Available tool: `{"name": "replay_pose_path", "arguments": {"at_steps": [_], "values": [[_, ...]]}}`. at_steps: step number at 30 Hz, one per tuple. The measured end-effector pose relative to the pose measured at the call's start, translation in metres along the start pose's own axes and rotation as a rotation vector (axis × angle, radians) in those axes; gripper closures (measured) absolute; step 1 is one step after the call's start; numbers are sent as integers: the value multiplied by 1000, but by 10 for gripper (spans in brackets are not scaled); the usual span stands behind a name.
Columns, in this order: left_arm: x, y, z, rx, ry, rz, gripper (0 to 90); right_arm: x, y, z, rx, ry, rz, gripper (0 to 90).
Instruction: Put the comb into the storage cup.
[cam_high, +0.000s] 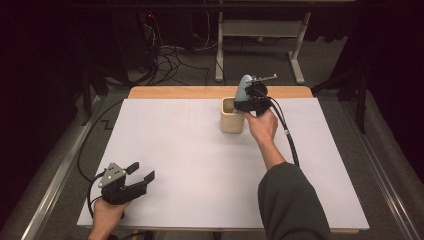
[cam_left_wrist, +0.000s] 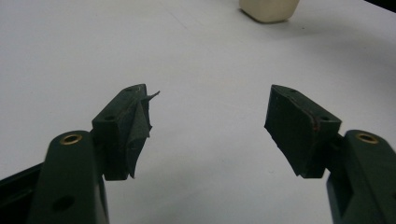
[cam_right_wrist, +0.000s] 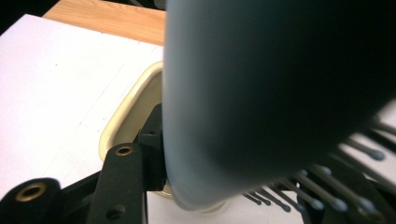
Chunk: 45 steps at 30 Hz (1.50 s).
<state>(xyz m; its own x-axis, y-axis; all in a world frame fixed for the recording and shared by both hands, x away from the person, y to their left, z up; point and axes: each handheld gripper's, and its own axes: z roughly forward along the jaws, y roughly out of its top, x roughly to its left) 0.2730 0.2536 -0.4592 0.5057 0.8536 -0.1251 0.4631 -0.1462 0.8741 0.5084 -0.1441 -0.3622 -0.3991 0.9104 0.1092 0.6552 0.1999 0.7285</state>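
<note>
A blue-grey hairbrush (cam_high: 245, 85) stands nearly upright just over the right rim of a cream cup (cam_high: 231, 116) at the back middle of the white table sheet (cam_high: 190, 160). My right gripper (cam_high: 252, 100) is shut on the brush. In the right gripper view the brush's back (cam_right_wrist: 280, 93) looms close and blurred, its bristles (cam_right_wrist: 317, 196) point lower right, and the cup's rim (cam_right_wrist: 126, 107) lies below it. My left gripper (cam_high: 141, 172) rests open near the front left corner, nothing between its jaws (cam_left_wrist: 208, 126); the cup (cam_left_wrist: 269, 9) sits far ahead of it.
A strip of wooden tabletop (cam_high: 175, 92) shows beyond the white sheet. Behind the table are the legs of another desk (cam_high: 219, 55) and tangled cables (cam_high: 165, 57) on the floor. Metal rails (cam_high: 55, 180) run along both sides.
</note>
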Motion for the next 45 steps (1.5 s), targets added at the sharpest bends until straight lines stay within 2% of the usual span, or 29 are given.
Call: {"name": "replay_pose_path", "arguments": {"at_steps": [11, 14, 20, 28, 31, 38, 45], "values": [[0, 0, 0, 1, 1, -2, 315, -7, -2, -5, 2, 2, 25, 467], [0, 0, 0, 1, 1, -8, 315, -8, -4, -8, -5, 4, 14, 453], [-1, 0, 1, 0, 2, -6, 315, -13, -7, -14, -18, 9, 22, 421], [-1, 0, 1, 0, 3, -13, 316, -13, -10, -18, -46, 14, -3, 385], [0, 0, 2, 1, 2, -14, 316, -14, -10, -19, -54, 30, 1, 377], [0, 0, 1, 2, 3, -16, 316, -14, -13, -22, -69, 24, -9, 360], [0, 0, 1, 1, 3, -14, 316, -16, -16, -27, -89, 28, 1, 338]]}}
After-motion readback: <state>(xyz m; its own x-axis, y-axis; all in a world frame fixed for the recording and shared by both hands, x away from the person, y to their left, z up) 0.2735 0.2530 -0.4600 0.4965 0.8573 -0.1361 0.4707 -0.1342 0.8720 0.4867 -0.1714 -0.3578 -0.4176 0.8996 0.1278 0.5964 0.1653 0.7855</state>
